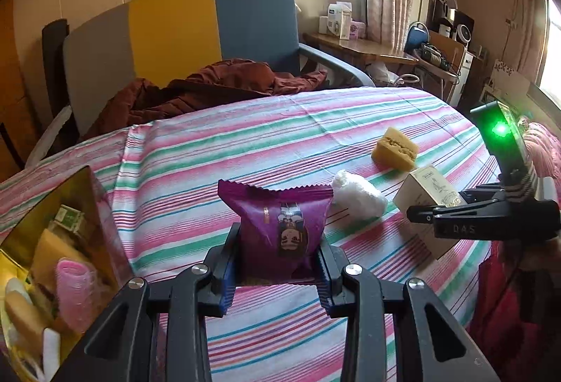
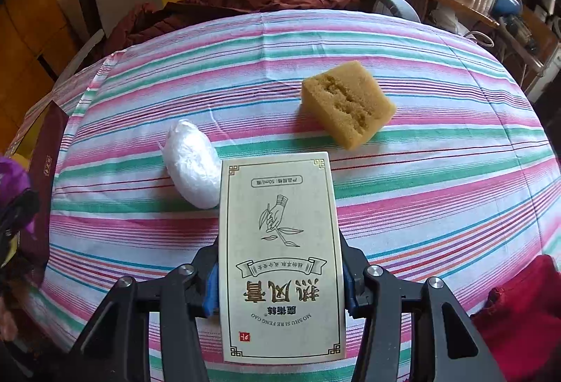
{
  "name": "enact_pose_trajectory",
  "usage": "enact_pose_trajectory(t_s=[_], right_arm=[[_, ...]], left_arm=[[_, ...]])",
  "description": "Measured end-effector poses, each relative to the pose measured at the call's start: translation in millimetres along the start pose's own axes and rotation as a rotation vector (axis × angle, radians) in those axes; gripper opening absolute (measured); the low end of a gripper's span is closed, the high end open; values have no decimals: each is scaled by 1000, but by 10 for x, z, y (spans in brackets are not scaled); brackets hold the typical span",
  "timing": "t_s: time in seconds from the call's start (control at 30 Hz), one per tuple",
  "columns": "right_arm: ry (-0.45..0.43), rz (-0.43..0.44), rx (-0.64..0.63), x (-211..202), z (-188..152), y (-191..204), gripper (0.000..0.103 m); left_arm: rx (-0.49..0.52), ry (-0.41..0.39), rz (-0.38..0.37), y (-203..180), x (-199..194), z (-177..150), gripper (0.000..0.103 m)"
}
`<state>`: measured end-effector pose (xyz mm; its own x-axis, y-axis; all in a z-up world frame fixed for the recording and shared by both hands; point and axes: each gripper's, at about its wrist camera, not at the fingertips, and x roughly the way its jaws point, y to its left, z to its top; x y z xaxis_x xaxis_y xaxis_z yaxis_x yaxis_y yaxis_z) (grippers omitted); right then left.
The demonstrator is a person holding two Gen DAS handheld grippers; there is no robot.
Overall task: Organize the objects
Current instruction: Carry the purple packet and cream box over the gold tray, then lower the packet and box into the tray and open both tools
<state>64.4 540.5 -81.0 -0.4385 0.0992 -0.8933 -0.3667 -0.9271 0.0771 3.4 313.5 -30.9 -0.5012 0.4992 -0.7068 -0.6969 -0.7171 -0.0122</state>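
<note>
Purple packet: clamped between the pads of the left gripper, lifted clear of the striped cloth, print upside down.
Cream carton: gripped on its two long sides by the right gripper, held above the cloth, printed face up towards the camera.
White bundle: lies on the cloth just beside the carton's far left corner.
Yellow sponge: on the cloth beyond the carton, apart from the bundle.
Gold box: open at the cloth's left edge, beside the left gripper; a pink roller, a green packet and other small items are inside.
Brown garment: heaped on the chair behind the cloth.
</note>
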Motion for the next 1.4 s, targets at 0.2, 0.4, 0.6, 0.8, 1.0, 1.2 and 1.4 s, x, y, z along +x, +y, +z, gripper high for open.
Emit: enact_pose_trajectory(t_s=[0.2,0.4,0.6,0.8,1.0,1.2,1.4], right_arm=[[-20,-18,16,-26,-7,-18,52],[-26,-32,38,-15,0,-58,52],[-73,-48,69,-157,29,-89,52],[-153,-11,70,-491,87,75,52],[-210,110,-56,-805,206,730,52],[-220,298,-230,-964,265,1762,52],[-174,424,-369,-885,268,2696,52]], left_arm=[[-29,-12,18,168,-167,-57,36],[-71,-14,29,374,-307,-124,36],[-142,-46,46,775,-596,-202,36],[-281,-64,108,1469,-982,-419,36],[-447,-98,205,2222,-1388,-693,36],[-565,-117,274,2741,-1646,-973,36],[-595,-135,262,2913,-1685,-1025,36]])
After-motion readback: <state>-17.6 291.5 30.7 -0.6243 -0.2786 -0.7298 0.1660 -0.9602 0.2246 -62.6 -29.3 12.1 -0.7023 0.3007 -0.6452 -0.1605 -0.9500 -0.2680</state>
